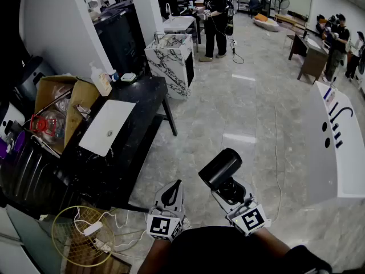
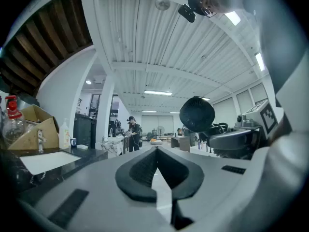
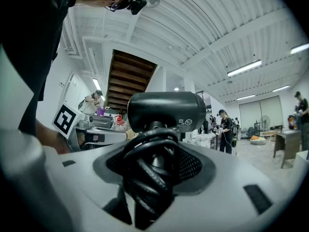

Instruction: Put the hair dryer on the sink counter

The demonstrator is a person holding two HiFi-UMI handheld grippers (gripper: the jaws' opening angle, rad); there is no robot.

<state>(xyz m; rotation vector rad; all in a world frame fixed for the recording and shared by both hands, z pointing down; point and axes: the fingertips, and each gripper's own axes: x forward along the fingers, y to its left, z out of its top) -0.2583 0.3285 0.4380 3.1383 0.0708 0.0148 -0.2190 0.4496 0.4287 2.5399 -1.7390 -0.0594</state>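
Note:
My right gripper (image 1: 227, 188) is shut on the black hair dryer (image 1: 219, 168), whose barrel sticks up past the jaws toward the floor ahead. In the right gripper view the hair dryer (image 3: 166, 111) has its cord coiled round the handle, and my right gripper (image 3: 152, 166) clamps that wrapped handle. My left gripper (image 1: 171, 196) is beside it on the left, shut and empty; in its own view my left gripper (image 2: 155, 151) has its pads meeting at the tip, with the hair dryer (image 2: 197, 114) off to its right. The black sink counter (image 1: 145, 96) with a white basin (image 1: 108, 127) stands ahead on the left.
A soap bottle (image 1: 101, 80) and an open cardboard box (image 1: 57, 104) sit on the counter's far and left sides. A round wire fan (image 1: 80, 236) with cables lies on the floor near my left. A white counter (image 1: 336, 147) stands at the right; people stand in the background.

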